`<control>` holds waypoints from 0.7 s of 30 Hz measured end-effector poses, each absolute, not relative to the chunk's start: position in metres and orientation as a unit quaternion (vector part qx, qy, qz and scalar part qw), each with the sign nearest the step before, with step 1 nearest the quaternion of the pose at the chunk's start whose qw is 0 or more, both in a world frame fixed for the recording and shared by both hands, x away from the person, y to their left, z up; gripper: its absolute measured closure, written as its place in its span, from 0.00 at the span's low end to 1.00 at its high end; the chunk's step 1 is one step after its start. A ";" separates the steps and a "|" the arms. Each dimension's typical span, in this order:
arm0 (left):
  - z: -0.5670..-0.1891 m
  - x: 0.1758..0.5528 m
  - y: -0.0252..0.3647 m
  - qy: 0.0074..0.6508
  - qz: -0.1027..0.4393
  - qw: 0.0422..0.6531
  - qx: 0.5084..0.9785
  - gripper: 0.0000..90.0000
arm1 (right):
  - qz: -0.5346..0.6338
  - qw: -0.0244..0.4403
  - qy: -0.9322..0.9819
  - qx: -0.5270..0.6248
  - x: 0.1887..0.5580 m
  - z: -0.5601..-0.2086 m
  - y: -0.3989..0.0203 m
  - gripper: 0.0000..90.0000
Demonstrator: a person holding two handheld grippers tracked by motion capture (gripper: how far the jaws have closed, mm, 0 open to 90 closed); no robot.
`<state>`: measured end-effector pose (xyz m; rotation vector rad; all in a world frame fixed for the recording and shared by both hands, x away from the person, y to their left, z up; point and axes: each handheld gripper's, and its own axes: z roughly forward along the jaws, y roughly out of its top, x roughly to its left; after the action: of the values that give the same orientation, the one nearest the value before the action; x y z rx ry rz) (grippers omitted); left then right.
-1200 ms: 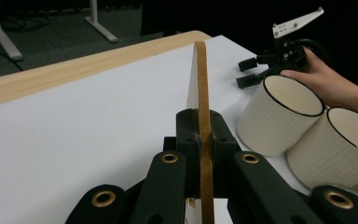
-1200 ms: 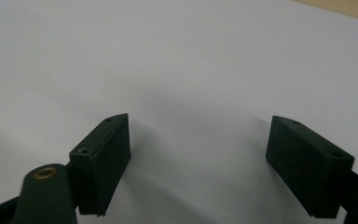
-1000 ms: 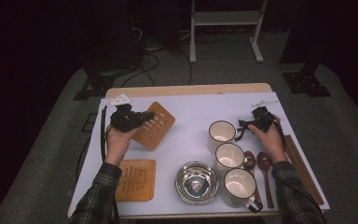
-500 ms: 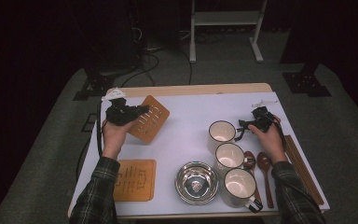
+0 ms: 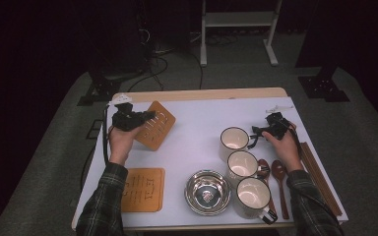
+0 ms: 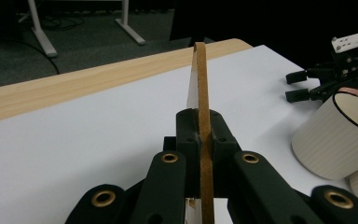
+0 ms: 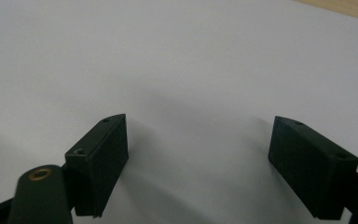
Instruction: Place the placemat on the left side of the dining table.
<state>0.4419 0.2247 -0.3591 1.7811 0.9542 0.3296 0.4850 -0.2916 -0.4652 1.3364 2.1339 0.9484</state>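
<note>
Left hand-held gripper point(image 5: 145, 118) clamped on edge of thin square brown slotted wooden trivet point(image 5: 155, 126), held tilted above far-left corner of white-topped bench point(image 5: 202, 115). Right hand-held gripper point(image 5: 254, 133) near right edge, jaws apart, empty, beside far cream ribbed ceramic mug point(image 5: 234, 141).

On the table point(image 5: 197, 105), a mat point(image 5: 155, 125) sits at the far left, clamped in the left gripper point(image 5: 140, 118). A second mat point(image 5: 142, 189) lies flat near the front left edge. A bowl point(image 5: 207, 185) stands front centre. Right of it, three cups point(image 5: 241, 164) form a row running front to back, with two spoons point(image 5: 279, 182) and chopsticks point(image 5: 317, 174) further right. The right gripper point(image 5: 257, 132) hovers just right of the rearmost cup.
</note>
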 end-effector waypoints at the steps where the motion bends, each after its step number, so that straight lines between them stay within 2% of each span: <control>1: -0.359 0.442 0.225 0.399 0.137 0.521 0.742 0.95 | 0.344 0.224 0.773 0.484 0.485 -0.465 -0.292 0.20; 21: -0.365 0.449 0.232 0.425 0.150 0.503 0.737 0.93 | 0.342 0.229 0.774 0.482 0.484 -0.465 -0.290 0.20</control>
<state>0.4487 0.2317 -0.3652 1.7805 1.0260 0.3621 0.4839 -0.2903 -0.4650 1.3256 2.1291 0.9401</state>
